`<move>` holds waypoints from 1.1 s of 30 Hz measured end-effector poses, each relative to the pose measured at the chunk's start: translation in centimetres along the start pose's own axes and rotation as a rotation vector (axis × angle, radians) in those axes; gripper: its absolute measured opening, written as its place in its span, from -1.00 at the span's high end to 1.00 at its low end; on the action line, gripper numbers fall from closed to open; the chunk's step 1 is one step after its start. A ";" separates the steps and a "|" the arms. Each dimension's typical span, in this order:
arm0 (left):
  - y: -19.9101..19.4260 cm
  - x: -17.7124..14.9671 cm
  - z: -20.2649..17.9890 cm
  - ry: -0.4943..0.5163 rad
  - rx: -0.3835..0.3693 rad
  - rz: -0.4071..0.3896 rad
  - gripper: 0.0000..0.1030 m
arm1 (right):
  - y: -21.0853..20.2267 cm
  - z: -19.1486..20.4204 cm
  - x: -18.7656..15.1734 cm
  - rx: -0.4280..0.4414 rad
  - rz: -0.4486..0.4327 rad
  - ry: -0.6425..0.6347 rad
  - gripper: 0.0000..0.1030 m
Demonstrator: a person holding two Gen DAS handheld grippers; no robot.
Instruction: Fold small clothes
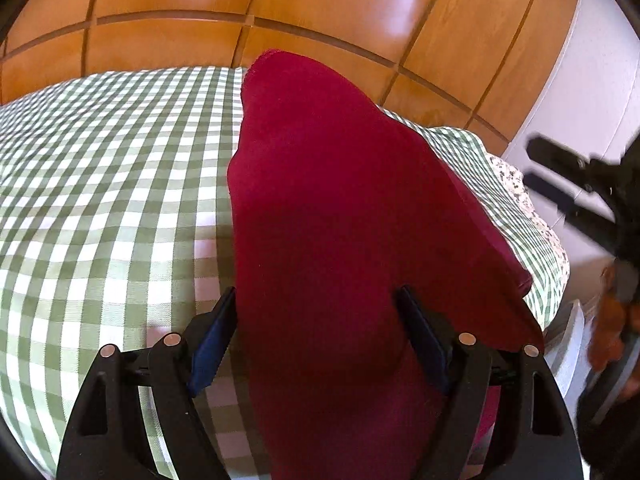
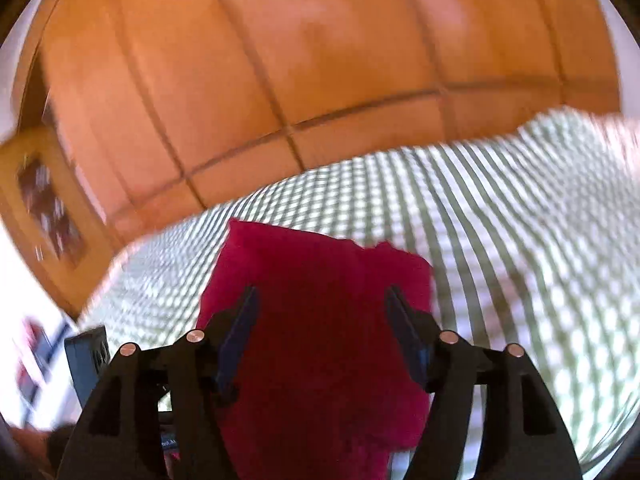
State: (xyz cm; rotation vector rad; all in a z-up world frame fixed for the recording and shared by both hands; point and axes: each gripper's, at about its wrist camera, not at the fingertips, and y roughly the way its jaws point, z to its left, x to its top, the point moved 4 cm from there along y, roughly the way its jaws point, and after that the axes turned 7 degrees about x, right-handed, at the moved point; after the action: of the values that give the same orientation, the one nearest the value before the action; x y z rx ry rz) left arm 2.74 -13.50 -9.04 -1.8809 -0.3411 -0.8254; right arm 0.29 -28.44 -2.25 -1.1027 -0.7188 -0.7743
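Crimson cloth [image 1: 340, 208] lies on the green-checked bedcover [image 1: 100, 180], and we see it between the fingers of both claws. Our left claw [image 1: 316, 312] stands wide, pads beside the fabric without pinching it. Our right claw [image 2: 320, 304] is parted above the cloth, gripping nothing. Wooden panelling [image 1: 320, 0] stands behind.

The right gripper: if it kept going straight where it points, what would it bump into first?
Probably the dark red cloth lying on the green-and-white checked cover. The right gripper, jaws apart, aims straight at it; blur hides the gap.
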 end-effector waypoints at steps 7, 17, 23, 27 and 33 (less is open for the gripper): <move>-0.7 0.0 0.8 -0.032 0.010 -0.007 -0.67 | 7.3 1.3 -1.3 -0.108 0.169 -0.121 0.28; -2.2 3.4 2.6 -0.085 -0.015 -0.029 -0.63 | 11.7 -3.1 -4.3 0.022 0.156 0.070 0.27; 1.0 8.2 2.6 -0.037 0.107 0.027 -0.01 | 11.4 -2.7 -3.7 0.023 0.140 0.078 0.25; 5.4 9.7 3.3 0.027 0.240 0.050 -0.02 | 11.5 -2.7 -3.6 0.017 0.131 0.083 0.23; 8.9 8.8 5.5 0.044 0.314 0.051 -0.02 | 12.3 -1.9 -3.8 -0.008 0.137 0.045 0.19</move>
State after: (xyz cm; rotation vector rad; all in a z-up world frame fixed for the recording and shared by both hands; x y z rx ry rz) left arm 16.34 -13.76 -10.64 -1.5709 -0.3709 -0.7316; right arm 8.72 -26.45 -12.01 -1.1260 -0.5960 -0.6836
